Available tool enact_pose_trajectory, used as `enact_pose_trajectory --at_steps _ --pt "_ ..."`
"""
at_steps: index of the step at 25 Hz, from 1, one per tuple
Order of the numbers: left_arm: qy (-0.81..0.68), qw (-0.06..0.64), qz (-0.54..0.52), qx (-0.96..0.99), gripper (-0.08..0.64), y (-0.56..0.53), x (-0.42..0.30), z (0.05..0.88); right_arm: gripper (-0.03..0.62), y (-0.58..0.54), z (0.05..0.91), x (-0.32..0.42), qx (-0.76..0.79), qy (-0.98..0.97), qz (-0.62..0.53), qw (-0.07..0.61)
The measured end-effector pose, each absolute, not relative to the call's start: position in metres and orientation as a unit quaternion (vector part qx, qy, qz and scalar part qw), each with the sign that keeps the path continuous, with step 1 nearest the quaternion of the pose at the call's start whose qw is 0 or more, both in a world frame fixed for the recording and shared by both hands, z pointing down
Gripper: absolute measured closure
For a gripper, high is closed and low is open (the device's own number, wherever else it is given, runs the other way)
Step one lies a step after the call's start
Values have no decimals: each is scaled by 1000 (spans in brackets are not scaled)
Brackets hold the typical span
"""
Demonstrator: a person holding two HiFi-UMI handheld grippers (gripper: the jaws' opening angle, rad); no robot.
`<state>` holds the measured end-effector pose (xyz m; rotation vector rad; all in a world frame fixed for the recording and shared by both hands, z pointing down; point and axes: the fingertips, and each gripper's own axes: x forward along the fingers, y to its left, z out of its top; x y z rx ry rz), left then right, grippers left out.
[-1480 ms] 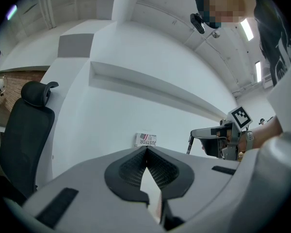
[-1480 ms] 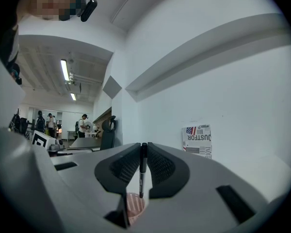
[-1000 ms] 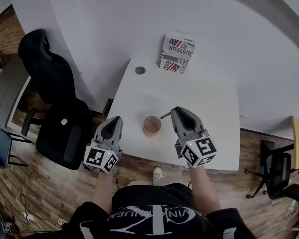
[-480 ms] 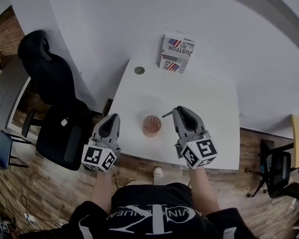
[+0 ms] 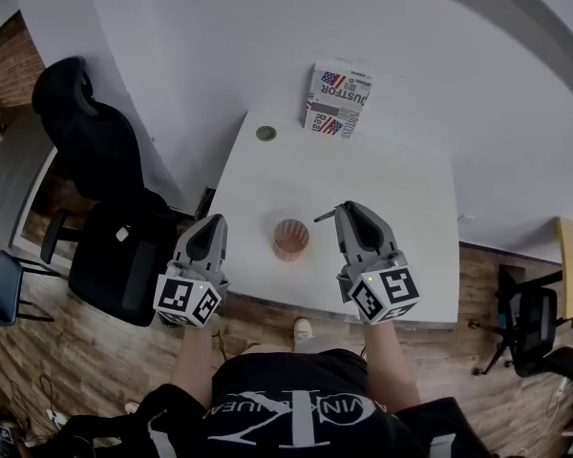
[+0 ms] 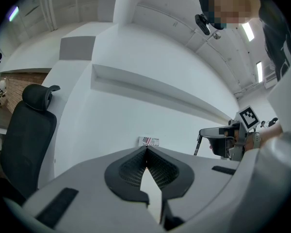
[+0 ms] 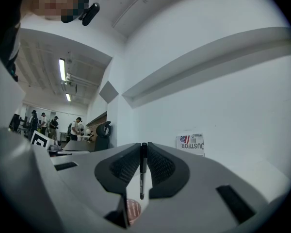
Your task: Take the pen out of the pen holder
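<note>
My right gripper (image 5: 342, 212) is shut on a thin black pen (image 7: 142, 171), which hangs upright between its pads, clear above the table. In the head view the pen (image 5: 323, 217) pokes out to the left of the jaw tips. The pen holder (image 5: 290, 239), a pinkish mesh cup, stands on the white table (image 5: 401, 198) between my two grippers; its rim (image 7: 132, 209) shows below the pen in the right gripper view. My left gripper (image 5: 211, 233) hovers at the table's left front edge, shut, with nothing between its pads (image 6: 146, 153).
A printed box (image 5: 340, 101) with a flag pattern leans against the wall at the table's far edge. A small round disc (image 5: 265, 134) lies at the far left corner. A black office chair (image 5: 105, 198) stands left of the table. People stand far off in the right gripper view.
Both grippers have drifted slightly toward the person. The pen stays clamped in the right gripper.
</note>
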<state>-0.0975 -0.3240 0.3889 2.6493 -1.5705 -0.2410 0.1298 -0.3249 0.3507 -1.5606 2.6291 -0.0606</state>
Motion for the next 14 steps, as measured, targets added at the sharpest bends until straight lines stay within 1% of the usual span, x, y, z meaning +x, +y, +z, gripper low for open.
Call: enact_pose_trajectory --at_steps 14 --pt "-506 27 -74 859 545 -326 -100 391 540 -326 351 131 -518 854 -17 44"
